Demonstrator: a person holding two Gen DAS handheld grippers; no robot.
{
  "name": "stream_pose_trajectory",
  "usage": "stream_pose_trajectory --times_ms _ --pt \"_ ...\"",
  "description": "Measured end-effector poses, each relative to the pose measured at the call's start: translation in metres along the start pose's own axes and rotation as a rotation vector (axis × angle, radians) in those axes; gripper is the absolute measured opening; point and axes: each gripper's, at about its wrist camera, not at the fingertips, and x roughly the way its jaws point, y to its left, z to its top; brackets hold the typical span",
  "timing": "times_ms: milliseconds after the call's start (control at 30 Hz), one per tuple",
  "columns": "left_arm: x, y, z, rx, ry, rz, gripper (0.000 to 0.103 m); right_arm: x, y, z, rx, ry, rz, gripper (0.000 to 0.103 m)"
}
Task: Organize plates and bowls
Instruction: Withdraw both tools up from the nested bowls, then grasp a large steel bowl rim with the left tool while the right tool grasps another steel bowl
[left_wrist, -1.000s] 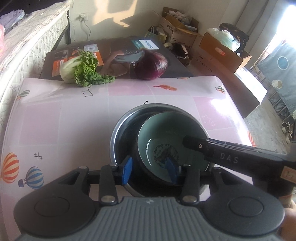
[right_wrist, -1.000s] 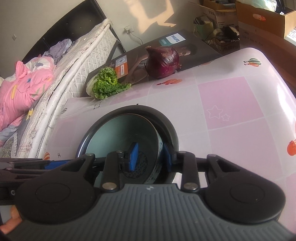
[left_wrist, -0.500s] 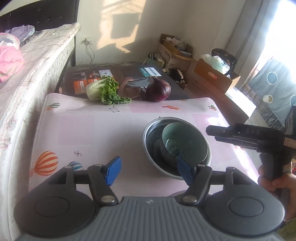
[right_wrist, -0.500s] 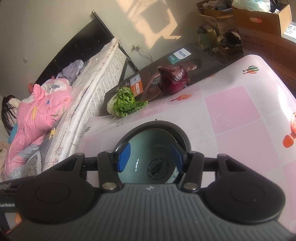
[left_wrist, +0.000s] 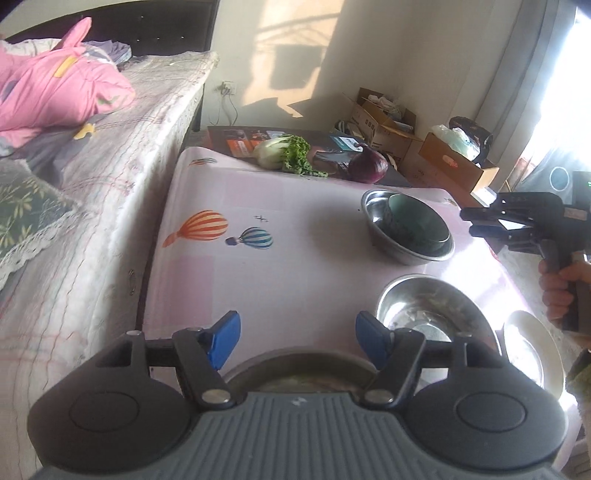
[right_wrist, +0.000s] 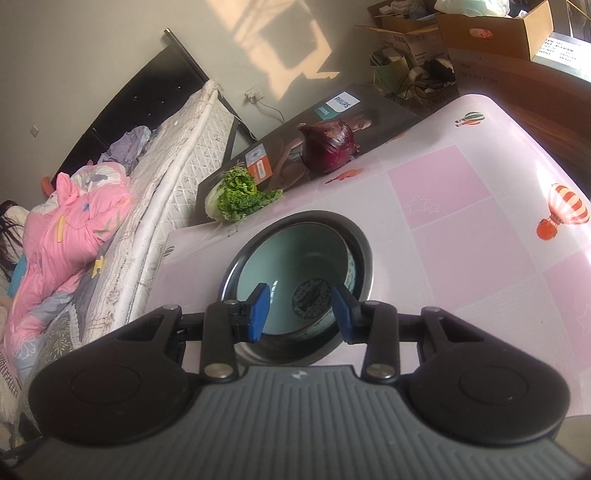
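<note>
2 grippers hang spread wide, holding nothing: left gripper above the table, right gripper over the teal bowl nested inside a steel bowl.

Right wrist view. The right gripper has its blue pads spread wide, holding nothing. Directly ahead, seen between and beyond the jaws, a teal ceramic bowl sits nested inside a steel bowl on the pink table. Farther ahead, left of the jaw line, lies a leafy cabbage; just right of it, a red onion rests on a dark box.
</note>
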Motion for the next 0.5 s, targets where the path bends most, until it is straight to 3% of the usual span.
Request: stream_pose_trajectory --times_ms 233,367,500 --pt "-0.040 0.001 -0.048 0.077 -0.149 0.091 0.074 -0.083 0.032 -0.067 -0.094 -0.060 0.124 0.038" --pt "-0.050 0.007 -0.078 0.044 -0.184 0.191 0.074 -0.123 0.046 -0.116 -0.170 -0.072 0.133 0.038" --pt "-0.058 0.012 -0.106 0.031 -0.163 0.228 0.074 -0.155 0.058 -0.162 -0.244 -0.089 0.117 0.038"
